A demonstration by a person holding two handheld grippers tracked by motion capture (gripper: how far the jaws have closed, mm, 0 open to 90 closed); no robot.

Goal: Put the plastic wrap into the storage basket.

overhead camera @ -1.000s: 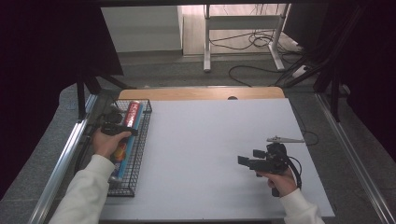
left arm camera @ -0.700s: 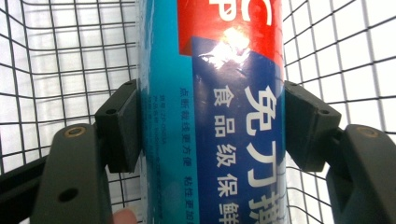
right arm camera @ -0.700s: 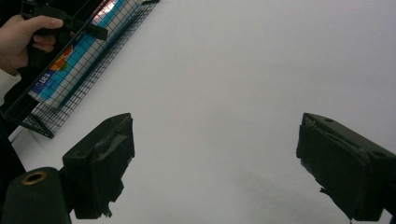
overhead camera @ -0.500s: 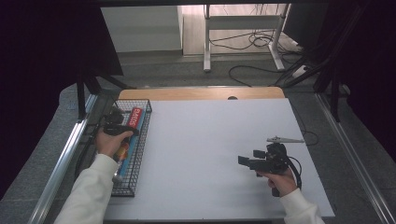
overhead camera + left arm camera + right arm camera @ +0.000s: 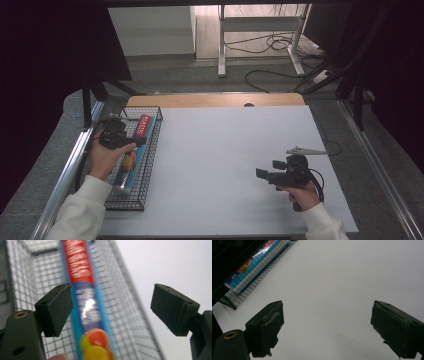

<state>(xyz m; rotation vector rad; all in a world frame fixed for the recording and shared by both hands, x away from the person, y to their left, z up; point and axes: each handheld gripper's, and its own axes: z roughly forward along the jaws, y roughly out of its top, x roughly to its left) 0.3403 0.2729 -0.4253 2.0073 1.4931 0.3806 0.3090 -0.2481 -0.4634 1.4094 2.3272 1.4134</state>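
A long package (image 5: 126, 171), red at its far end and blue with fruit pictures nearer me, lies lengthwise in a black wire basket (image 5: 150, 150) at the table's left edge. My left gripper (image 5: 120, 138) hovers over the basket's left side. Its jaws have just been opening and grip nothing. In the left gripper view the package (image 5: 85, 302) lies on the mesh (image 5: 130, 315) below the gripper (image 5: 112, 312). My right gripper (image 5: 268, 170) is held open low over the white table at the right, pointing left. In the right gripper view its jaws (image 5: 327, 327) frame bare table.
The white tabletop (image 5: 225, 150) stretches between the two hands, with a wooden strip (image 5: 215, 100) along its far edge. Metal rails (image 5: 65, 175) run along both sides. The basket (image 5: 229, 298) with the package (image 5: 253, 265) appears at the upper left of the right gripper view.
The left gripper has opened, let go of the package and lifted up and away from it toward the basket's left side. The package stays lying in the basket. The right hand has kept still.
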